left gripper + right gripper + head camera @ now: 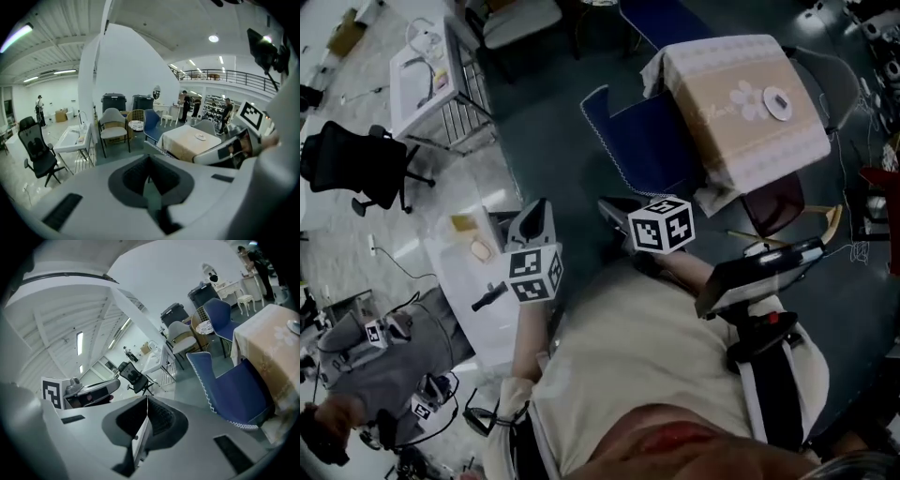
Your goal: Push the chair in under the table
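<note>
Beige cloth covers the table, which stands on the dark floor ahead of the person. Against its side stands the blue chair, trimmed with a white zigzag edge. The chair's back faces the person and its seat reaches the hanging cloth (how far it goes beneath, the views do not show). Well off to the left, on the pale floor, a white washstand stands near a black office chair. The left gripper has its jaws closed together with nothing between them. The right gripper is likewise closed and empty. Both are held short of the chair, apart from it. A small white plate sits on the tablecloth.
</note>
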Demonstrator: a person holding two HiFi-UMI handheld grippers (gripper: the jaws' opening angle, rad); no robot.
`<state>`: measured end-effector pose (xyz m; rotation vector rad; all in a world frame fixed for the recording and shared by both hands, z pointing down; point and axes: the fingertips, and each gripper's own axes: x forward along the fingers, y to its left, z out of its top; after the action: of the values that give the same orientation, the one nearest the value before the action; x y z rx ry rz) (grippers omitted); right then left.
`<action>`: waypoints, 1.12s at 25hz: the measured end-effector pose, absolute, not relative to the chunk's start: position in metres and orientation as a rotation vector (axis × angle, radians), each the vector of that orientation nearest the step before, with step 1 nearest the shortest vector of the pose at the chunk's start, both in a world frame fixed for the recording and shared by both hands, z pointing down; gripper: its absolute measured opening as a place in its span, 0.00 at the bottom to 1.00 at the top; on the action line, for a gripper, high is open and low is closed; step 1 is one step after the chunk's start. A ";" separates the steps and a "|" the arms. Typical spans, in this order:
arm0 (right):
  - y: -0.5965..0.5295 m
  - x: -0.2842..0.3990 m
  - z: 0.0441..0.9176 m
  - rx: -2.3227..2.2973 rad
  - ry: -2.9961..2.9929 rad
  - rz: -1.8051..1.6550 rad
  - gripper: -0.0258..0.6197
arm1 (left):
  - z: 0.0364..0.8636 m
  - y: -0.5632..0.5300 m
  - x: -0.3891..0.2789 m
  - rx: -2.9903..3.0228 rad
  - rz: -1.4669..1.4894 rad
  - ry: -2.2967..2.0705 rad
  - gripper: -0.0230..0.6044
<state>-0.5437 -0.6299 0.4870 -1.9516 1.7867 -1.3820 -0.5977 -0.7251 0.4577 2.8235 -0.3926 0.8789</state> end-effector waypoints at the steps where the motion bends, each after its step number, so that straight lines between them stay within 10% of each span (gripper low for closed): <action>1: -0.635 -0.535 0.486 -1.943 1.785 -1.369 0.06 | 0.456 -0.730 -0.587 2.843 0.904 -0.381 0.05; 28: -0.701 -0.387 0.477 -2.089 1.453 -1.213 0.06 | 0.449 -0.830 -0.419 3.004 0.976 -0.062 0.05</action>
<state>-0.3872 -0.7009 0.4774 -2.0892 1.4531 -1.2132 -0.4188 -0.8303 0.4491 3.0037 -0.0619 0.9761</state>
